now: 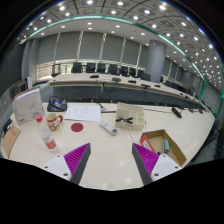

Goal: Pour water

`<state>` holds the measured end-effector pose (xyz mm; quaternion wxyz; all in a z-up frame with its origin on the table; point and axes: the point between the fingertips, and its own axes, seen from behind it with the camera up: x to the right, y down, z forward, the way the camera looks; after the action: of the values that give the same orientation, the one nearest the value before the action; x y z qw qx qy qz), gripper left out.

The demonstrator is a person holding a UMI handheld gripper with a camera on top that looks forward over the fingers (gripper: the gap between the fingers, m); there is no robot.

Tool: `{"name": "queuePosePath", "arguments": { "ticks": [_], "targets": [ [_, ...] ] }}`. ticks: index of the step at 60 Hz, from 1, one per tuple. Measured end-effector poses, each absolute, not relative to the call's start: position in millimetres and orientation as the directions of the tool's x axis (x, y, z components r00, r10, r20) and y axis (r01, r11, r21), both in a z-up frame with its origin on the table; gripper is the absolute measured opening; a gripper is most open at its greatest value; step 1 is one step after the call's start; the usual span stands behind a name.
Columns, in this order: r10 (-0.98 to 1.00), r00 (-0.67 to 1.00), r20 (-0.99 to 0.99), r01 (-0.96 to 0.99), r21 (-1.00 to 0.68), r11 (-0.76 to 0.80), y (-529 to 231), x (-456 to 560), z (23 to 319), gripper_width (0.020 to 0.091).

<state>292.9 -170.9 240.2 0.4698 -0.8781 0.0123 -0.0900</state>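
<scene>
The gripper (112, 160) is held above the near edge of a long pale table (110, 140), its two fingers spread wide with nothing between them; the magenta pads (75, 155) face each other across bare tabletop.

The things for pouring sit well off to the left of the fingers and ahead of them: a mug (54, 122) with a red pattern, and just in front of it what looks like a clear bottle with a red cap (47, 140), too small to be sure of. A red coaster (77, 127) lies just right of the mug.

My judgement is that the reach has not begun. To do it well, swing the gripper left so the bottle lines up between the fingers, keep them wide until both pads flank its body, and close around the middle so it will not tip when tilted over the mug. The mug stands close behind, so come in low and straight to avoid knocking it.

Elsewhere on the table: a sheet of paper (84, 112), a small cardboard box (130, 116), a remote (108, 128), and an open wooden box (160, 146) just beside the right finger. A white box (27, 104) stands at the left.

Beyond is a large meeting room with rows of desks and dark chairs (100, 69), curtained windows and a ceiling dotted with lights (110, 14)
</scene>
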Motion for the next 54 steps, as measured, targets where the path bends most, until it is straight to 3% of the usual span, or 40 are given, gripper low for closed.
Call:
{"name": "queuePosePath", "arguments": {
  "ticks": [14,28,41,54],
  "targets": [
    [0.024,0.997,0.069,0.07,-0.819,-0.569,-176,243,205,0.0863],
    [0.172,0.985,0.015,0.108,-0.833,-0.543,-170,132,169,0.0868],
    [0.224,0.975,-0.003,0.107,-0.872,-0.477,-117,42,128,0.086],
    [0.155,0.988,0.009,0.072,-0.91,-0.409,-43,3,88,0.0859]
  ]
}}
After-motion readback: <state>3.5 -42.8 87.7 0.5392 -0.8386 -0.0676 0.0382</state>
